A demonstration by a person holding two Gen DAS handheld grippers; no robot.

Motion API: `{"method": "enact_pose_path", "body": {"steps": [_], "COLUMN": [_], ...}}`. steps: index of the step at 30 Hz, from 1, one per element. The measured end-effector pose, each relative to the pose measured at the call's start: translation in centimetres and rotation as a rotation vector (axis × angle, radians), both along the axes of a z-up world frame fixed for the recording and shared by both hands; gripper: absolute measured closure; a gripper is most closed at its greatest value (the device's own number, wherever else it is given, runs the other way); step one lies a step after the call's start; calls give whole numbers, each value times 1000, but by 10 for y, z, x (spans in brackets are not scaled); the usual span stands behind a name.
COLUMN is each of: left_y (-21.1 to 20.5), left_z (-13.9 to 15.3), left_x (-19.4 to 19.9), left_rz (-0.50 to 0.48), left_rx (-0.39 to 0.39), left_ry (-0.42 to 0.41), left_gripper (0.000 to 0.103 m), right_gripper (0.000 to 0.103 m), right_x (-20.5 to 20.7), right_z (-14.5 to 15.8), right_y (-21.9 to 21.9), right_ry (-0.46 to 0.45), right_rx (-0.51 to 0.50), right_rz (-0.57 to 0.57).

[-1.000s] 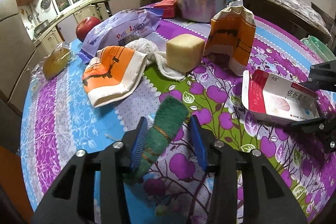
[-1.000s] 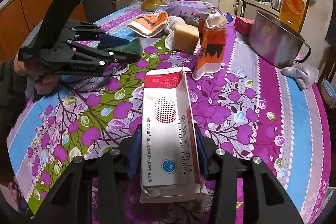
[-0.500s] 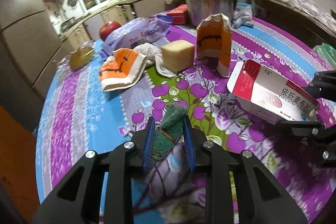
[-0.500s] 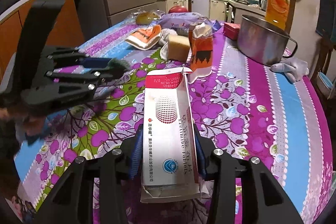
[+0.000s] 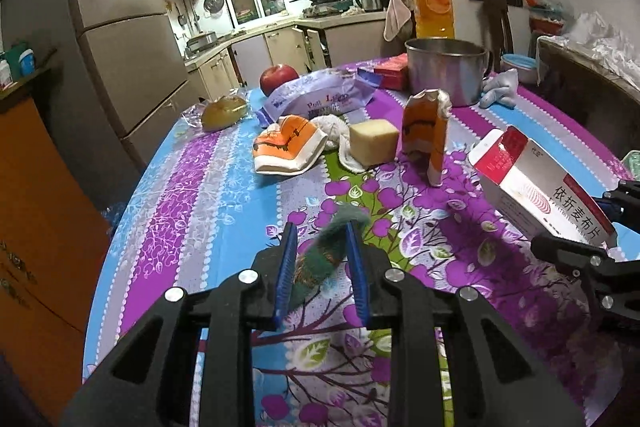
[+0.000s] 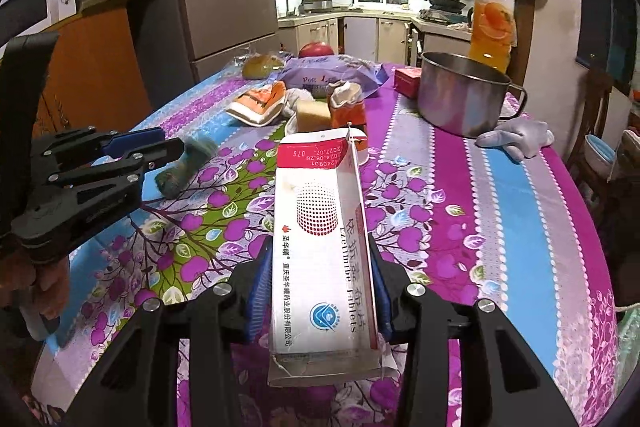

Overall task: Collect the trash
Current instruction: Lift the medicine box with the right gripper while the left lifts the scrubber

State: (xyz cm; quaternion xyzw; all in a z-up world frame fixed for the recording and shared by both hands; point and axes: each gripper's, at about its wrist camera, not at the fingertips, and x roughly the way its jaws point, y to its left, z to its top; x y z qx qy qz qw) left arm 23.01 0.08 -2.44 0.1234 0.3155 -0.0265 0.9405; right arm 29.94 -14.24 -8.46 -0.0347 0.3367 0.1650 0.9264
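Observation:
My left gripper (image 5: 320, 241) is shut on a green scouring pad (image 5: 328, 247) and holds it above the flowered tablecloth (image 5: 224, 195); it also shows at the left of the right wrist view (image 6: 188, 155). My right gripper (image 6: 320, 279) is shut on an opened white and red tablet box (image 6: 320, 239), lifted off the table; the box shows at the right of the left wrist view (image 5: 536, 183). An orange torn carton (image 5: 426, 131) stands upright mid-table. An orange and white wrapper (image 5: 288, 145) lies flat to its left.
A yellow sponge block (image 5: 374, 145) on a white cloth, a purple bag (image 5: 316, 99), an apple (image 5: 278, 77), a bagged bun (image 5: 224, 111), a red box (image 5: 390, 71), a steel pot (image 5: 446, 69), a juice bottle (image 5: 432, 3) and a pale glove (image 6: 516, 139) crowd the table's far half.
My left gripper closed on the green pad and lifted it up and back from the table. My right gripper rose with the tablet box.

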Motion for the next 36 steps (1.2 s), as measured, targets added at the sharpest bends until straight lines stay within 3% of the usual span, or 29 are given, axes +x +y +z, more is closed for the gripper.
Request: {"method": "enact_pose_path", "body": {"steps": [8, 11, 13, 15, 17, 20, 24, 26, 36], "left_y": [-11, -6, 4, 19, 32, 44, 32, 20, 32], "left_z": [9, 6, 0, -5, -11, -19, -24, -30, -50], "left_x": [-13, -9, 0, 7, 11, 13, 9, 12, 53], "left_rz": [-18, -31, -69, -99, -111, -171, -267, -339, -285], "left_rx": [-32, -46, -71, -98, -94, -116, -106, -48, -35], "left_ry": [-23, 11, 85, 137, 156, 212, 216, 221, 274], "left_gripper": [79, 79, 78, 68, 50, 45, 45, 41, 43], "right_gripper": [59, 58, 58, 58, 57, 57, 57, 57, 57], "right_x": [-13, -18, -20, -23, -24, -24, -22, -23, -21], "right_z": [10, 9, 8, 8, 6, 0, -6, -7, -15], "right_y": [-6, -8, -10, -12, -14, -14, -9, -6, -9], "right_ry": [-32, -30, -26, -22, -17, -2, 15, 20, 41], "right_rx": [10, 11, 10, 12, 20, 29, 34, 34, 41], "right_rz": [-15, -14, -12, -12, -8, 2, 17, 22, 25]}}
